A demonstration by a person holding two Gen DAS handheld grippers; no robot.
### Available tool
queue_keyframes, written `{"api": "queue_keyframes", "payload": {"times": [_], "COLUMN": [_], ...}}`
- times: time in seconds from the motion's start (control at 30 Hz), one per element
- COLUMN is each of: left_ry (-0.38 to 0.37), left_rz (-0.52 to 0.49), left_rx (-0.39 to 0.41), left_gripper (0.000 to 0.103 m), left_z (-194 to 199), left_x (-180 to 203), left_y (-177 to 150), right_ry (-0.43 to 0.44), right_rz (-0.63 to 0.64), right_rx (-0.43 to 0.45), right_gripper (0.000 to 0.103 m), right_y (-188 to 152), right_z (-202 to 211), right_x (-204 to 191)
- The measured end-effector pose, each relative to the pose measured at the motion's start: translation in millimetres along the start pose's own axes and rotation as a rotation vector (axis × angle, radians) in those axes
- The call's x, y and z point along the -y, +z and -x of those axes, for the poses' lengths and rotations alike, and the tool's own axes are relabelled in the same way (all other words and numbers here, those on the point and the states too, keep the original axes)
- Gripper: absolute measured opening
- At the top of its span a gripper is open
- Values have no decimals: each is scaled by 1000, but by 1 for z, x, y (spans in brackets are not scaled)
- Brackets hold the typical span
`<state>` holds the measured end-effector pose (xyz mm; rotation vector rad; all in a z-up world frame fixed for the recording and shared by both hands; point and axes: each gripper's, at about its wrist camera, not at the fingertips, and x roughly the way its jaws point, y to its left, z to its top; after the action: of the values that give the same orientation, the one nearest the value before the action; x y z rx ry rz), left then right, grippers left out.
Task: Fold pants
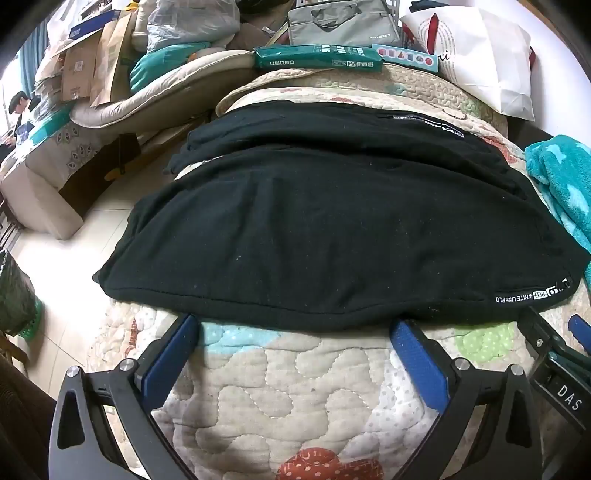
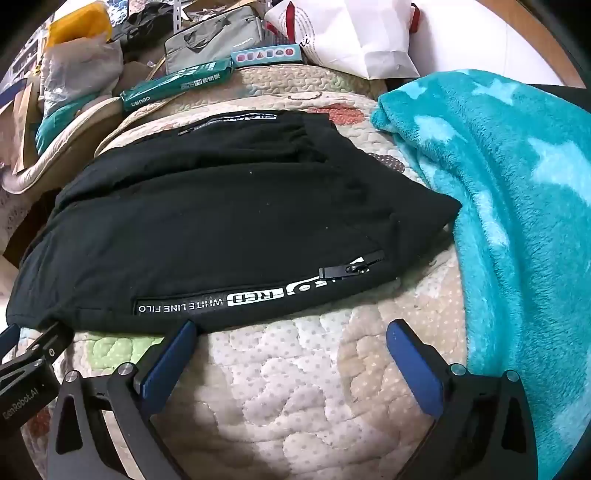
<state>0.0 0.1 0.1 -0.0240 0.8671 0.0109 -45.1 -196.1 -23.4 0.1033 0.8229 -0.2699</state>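
Black pants [image 1: 325, 229] lie folded into a thick flat bundle on a quilted bedspread [image 1: 295, 387]. They also show in the right wrist view [image 2: 207, 229], with white lettering and a zipper pull [image 2: 343, 271] along the near edge. My left gripper [image 1: 295, 328] is open and empty, its blue fingertips at the pants' near edge. My right gripper [image 2: 291, 328] is open and empty, its left fingertip at the near edge by the lettering. The right gripper also shows at the right of the left wrist view [image 1: 554, 339].
A teal fleece blanket [image 2: 498, 203] lies right of the pants. A green paper pack [image 1: 317, 59], a grey bag [image 1: 343, 22] and a white paper bag [image 1: 476, 55] stand at the back. The floor [image 1: 74, 258] and cardboard clutter lie to the left.
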Motion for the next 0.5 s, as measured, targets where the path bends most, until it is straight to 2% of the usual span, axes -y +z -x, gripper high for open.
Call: {"api": "queue_keyframes", "payload": {"times": [0.5], "left_ry": [1], "left_rz": [-1], "left_rx": [-1], "left_gripper": [103], "left_z": [0], "left_x": [0], "left_y": [0], "right_ry": [-2], "right_rz": [-2], "right_rx": [1], "right_gripper": [103], "right_y": [0], "right_z": [0], "right_x": [-1]}}
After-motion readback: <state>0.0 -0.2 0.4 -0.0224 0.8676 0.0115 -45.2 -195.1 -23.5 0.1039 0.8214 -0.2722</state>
